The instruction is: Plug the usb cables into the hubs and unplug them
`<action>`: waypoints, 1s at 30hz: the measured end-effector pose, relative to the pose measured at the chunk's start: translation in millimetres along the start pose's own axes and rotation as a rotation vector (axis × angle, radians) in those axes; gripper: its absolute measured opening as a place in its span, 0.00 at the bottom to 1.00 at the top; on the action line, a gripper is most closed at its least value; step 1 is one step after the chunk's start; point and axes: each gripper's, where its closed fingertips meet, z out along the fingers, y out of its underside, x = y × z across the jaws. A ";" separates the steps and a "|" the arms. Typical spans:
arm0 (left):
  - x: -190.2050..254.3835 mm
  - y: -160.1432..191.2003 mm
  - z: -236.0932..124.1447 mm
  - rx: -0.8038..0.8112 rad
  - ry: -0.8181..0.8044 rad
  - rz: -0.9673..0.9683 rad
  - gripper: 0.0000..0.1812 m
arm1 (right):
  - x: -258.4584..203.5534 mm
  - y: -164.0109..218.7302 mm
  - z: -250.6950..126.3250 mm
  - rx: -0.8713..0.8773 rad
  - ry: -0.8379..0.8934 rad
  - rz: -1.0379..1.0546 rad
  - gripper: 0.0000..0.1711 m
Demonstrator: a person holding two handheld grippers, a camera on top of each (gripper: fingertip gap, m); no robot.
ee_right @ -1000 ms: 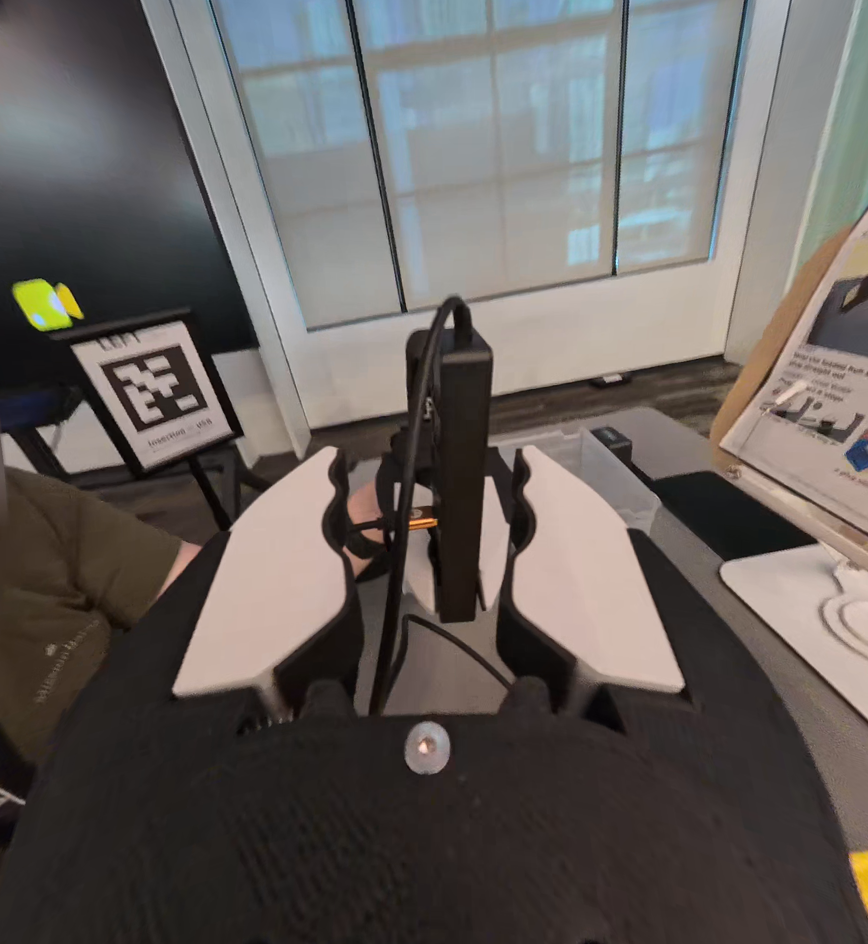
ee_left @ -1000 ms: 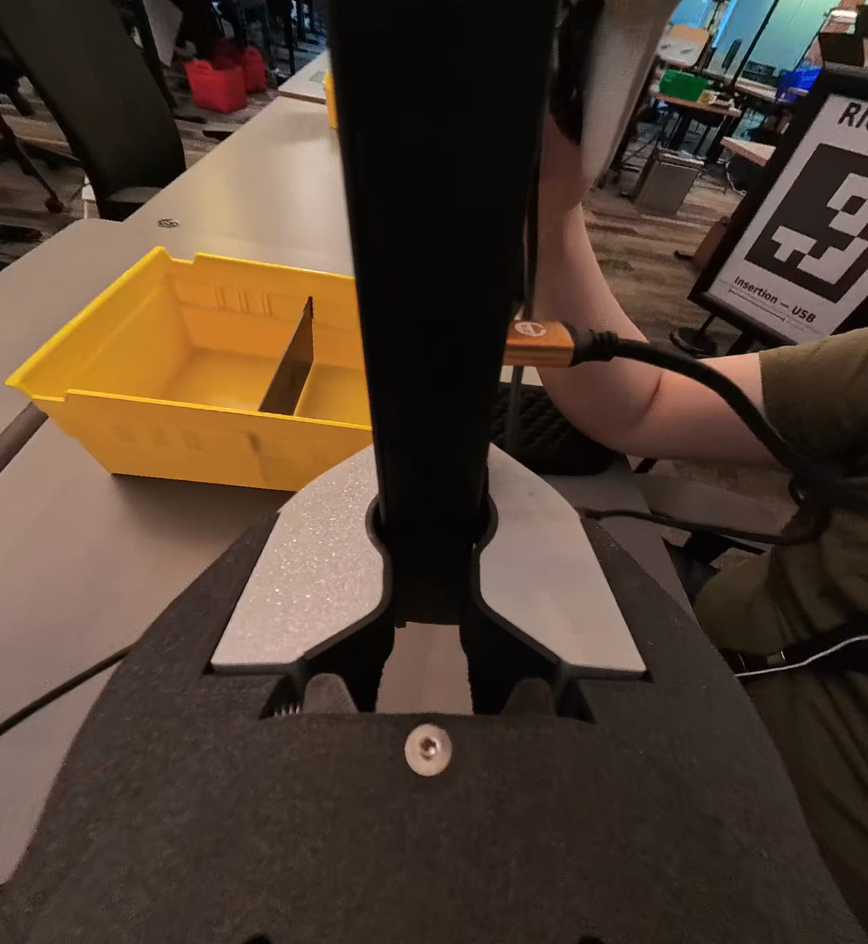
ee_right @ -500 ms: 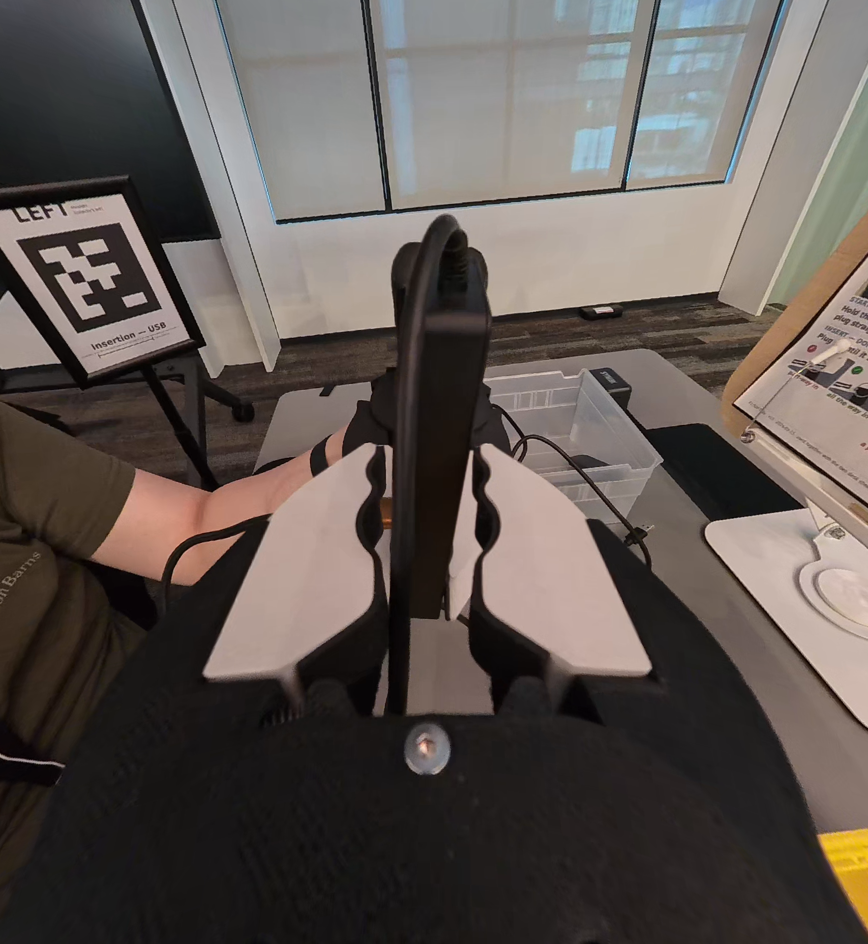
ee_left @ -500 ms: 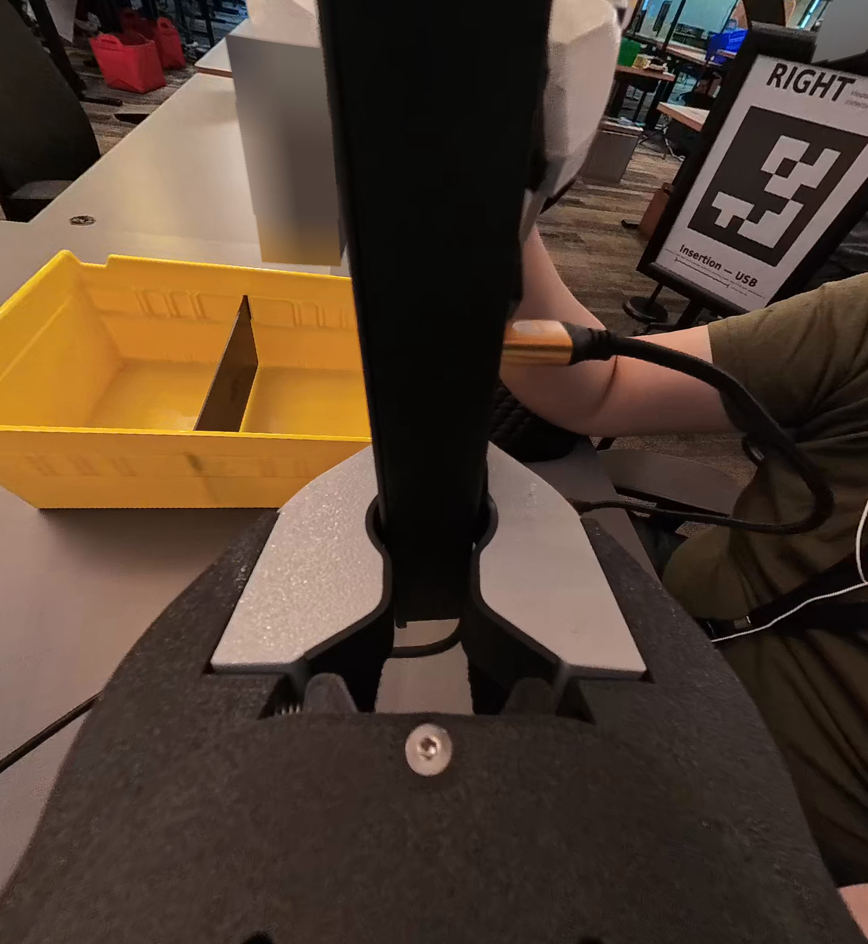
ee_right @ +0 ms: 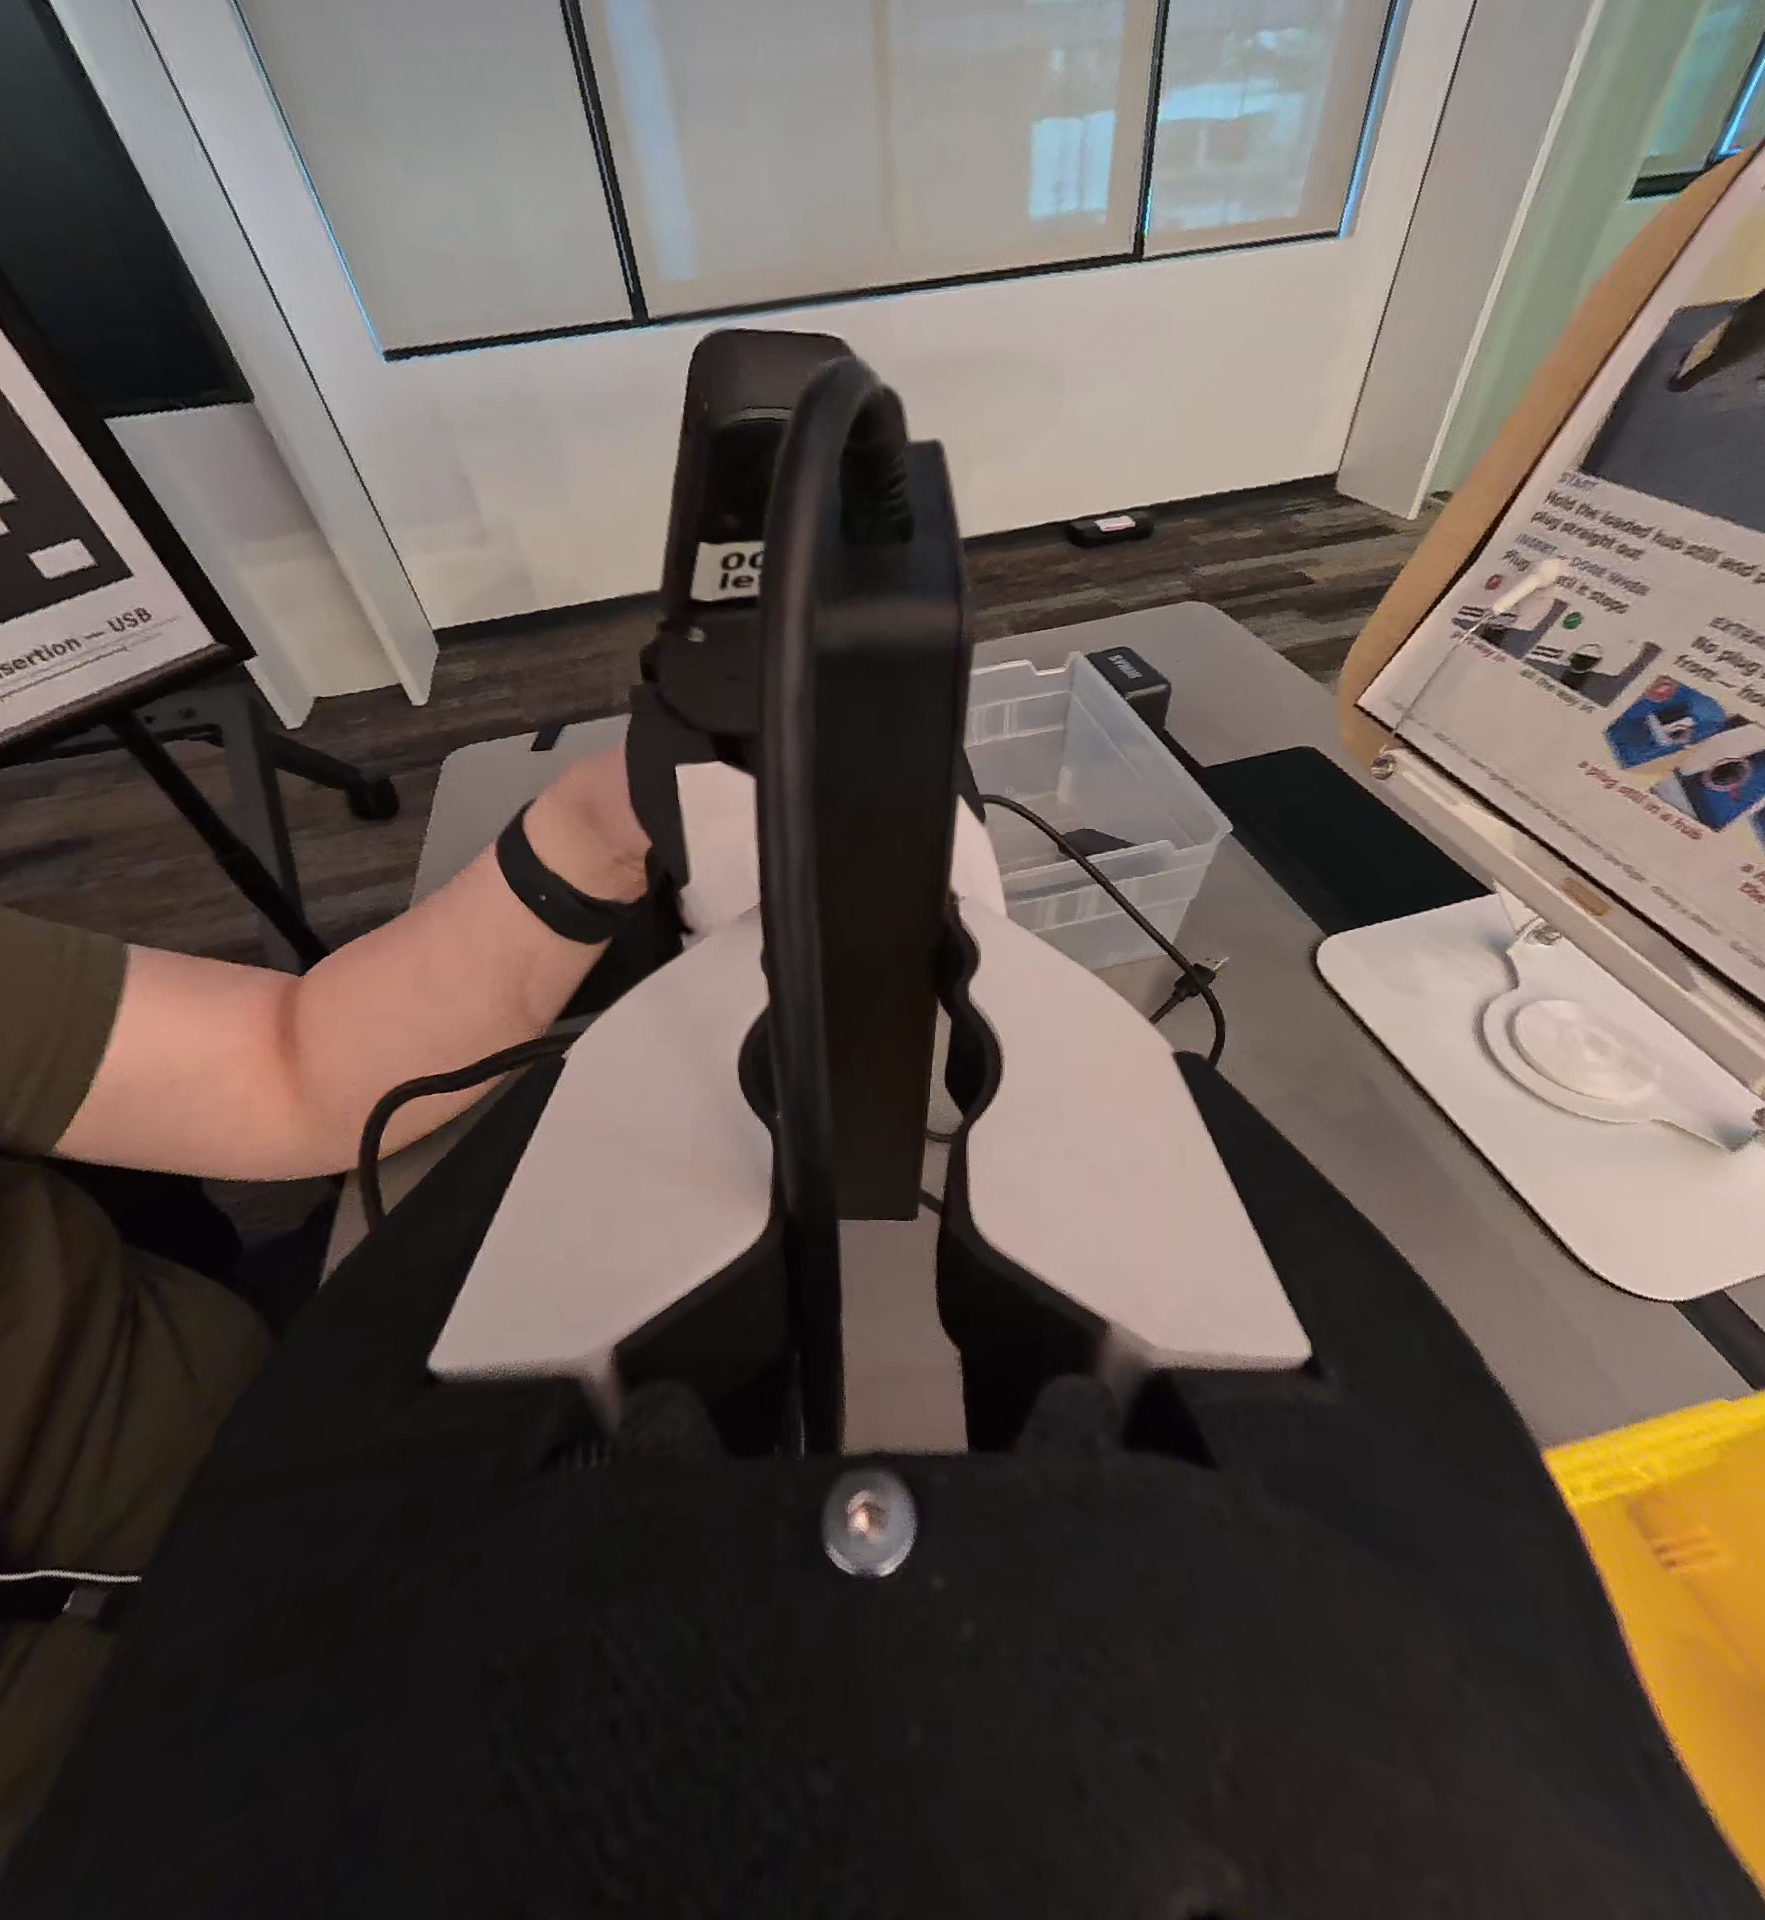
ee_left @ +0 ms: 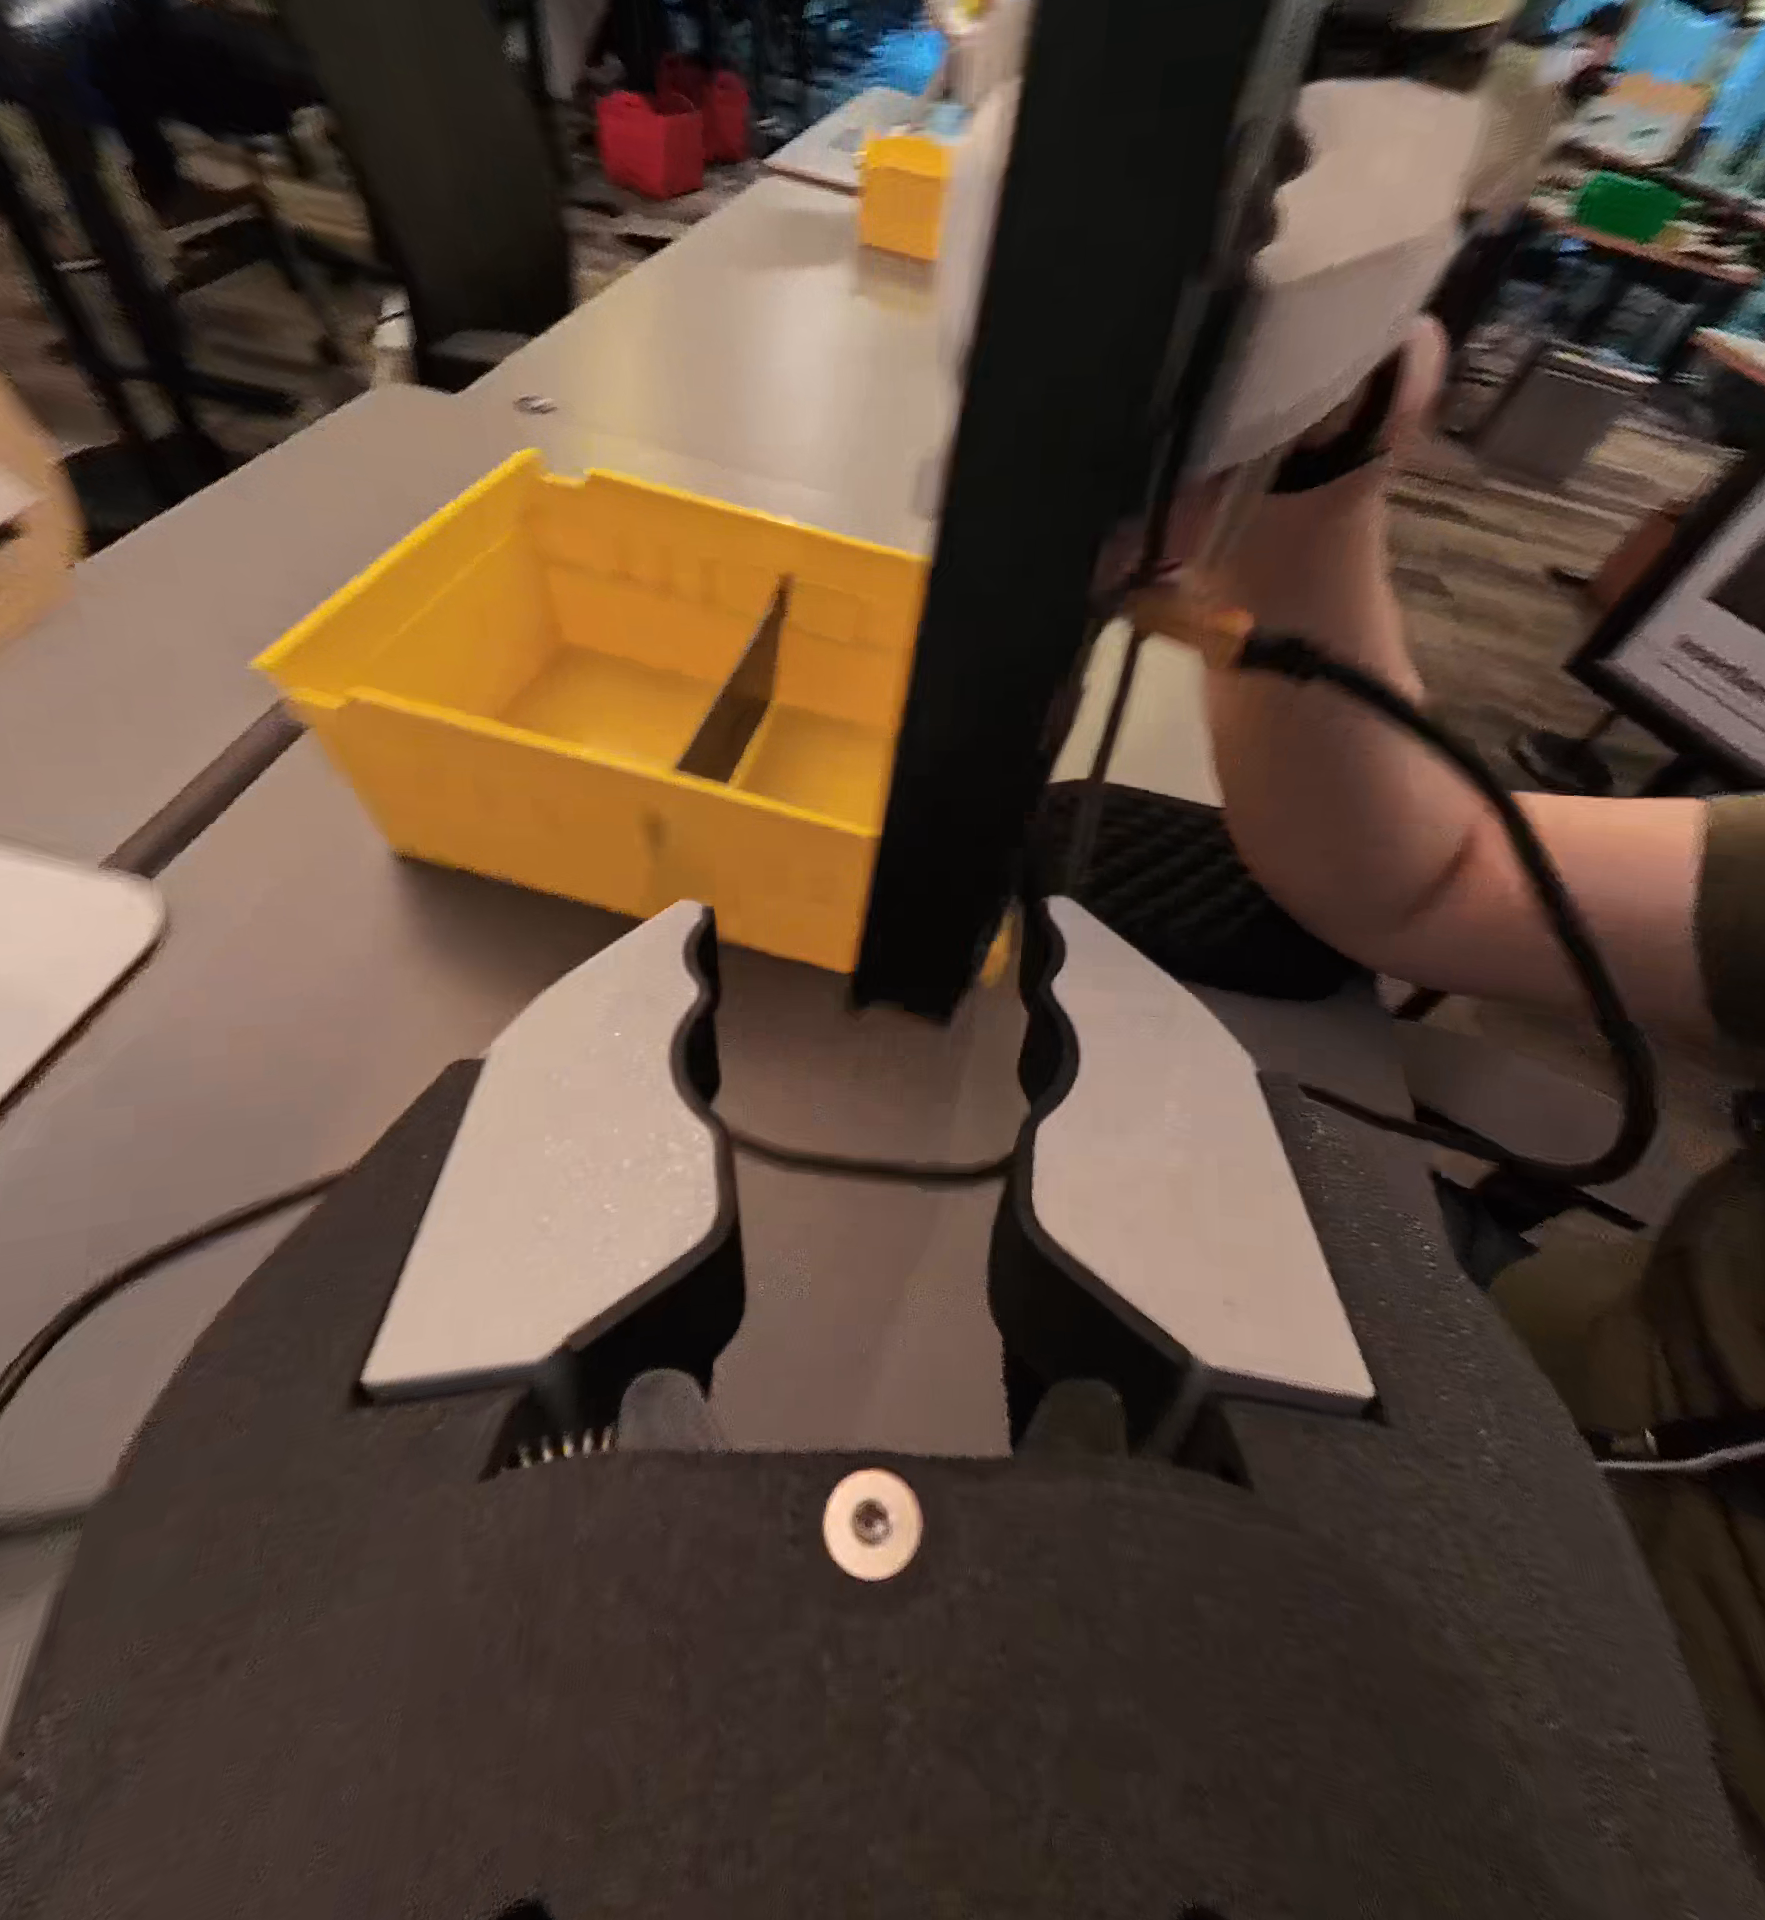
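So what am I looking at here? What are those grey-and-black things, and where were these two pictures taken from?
There is no robot here, only two hand-held claws, each carrying a camera that looks along its own fingers. One picture is from the left claw, which is open. The other is from the right claw, shut on an upright black USB hub. An orange plug on a black cable appears to sit in the hub's side. On the grey table stand a yellow bin and a clear bin.

The black USB hub (ee_right: pixel 883 831), a long slim bar, stands upright in the air, its lower end pinched in the right tongs (ee_right: pixel 862 1049). An orange-shelled USB plug (ee_left: pixel 1205 623) with thick black cable (ee_left: pixel 1543 831) sits at its side.
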 end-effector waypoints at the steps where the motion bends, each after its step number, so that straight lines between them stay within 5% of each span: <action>1: -11.4 2.3 -8.4 -0.018 -0.079 -0.016 0.31 | 0.5 -2.8 -5.8 0.010 -0.001 0.005 0.16; 10: -60.7 43.0 -51.0 -0.348 -0.548 0.009 0.28 | 16.2 -33.6 -86.2 0.151 0.148 0.032 0.16; 18: -40.7 61.2 -57.1 -0.548 -0.613 0.201 0.26 | 16.4 -39.8 -120.8 0.207 0.165 0.034 0.16; 23: -43.2 51.0 -27.9 -0.344 -0.644 0.061 0.26 | 21.6 -41.6 -127.9 0.234 0.161 0.039 0.17; 30: -95.1 125.3 -7.7 -0.569 -0.891 -0.155 0.26 | 25.8 -38.0 -138.2 0.241 0.167 0.055 0.16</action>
